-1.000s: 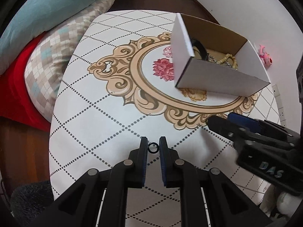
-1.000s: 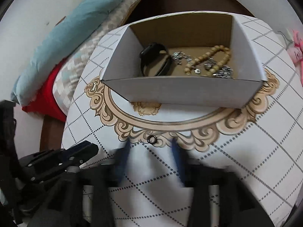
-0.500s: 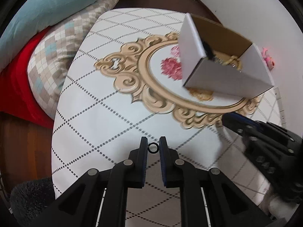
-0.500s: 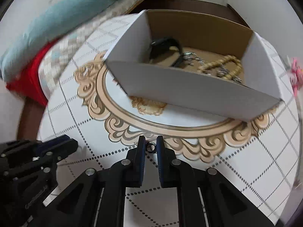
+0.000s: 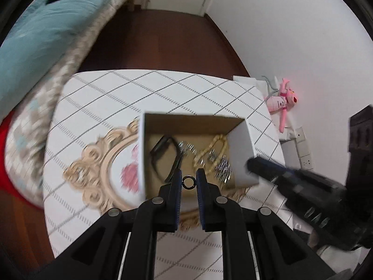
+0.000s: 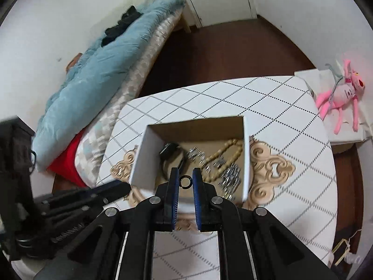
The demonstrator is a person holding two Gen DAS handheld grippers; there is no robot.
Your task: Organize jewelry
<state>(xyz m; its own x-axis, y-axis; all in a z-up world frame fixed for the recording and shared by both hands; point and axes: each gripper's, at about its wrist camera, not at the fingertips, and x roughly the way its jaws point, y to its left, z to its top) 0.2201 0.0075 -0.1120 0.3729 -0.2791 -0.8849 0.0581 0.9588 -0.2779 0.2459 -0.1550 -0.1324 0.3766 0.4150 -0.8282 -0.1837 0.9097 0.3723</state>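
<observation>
Both tools now raised over the open box, off the surface: left tool clenched on a ring, right tool newly closed on another ring

Left gripper pinches a small dark ring betw. its 2 blue-padded fingers, poised over an open white cardboard box. Inside: black band, beaded bracelet, silvery chain pieces, blurred. Box sits on a diamond-patterned table. Right gripper enters at the box's right wall. Pink plush toy by the wall.
</observation>
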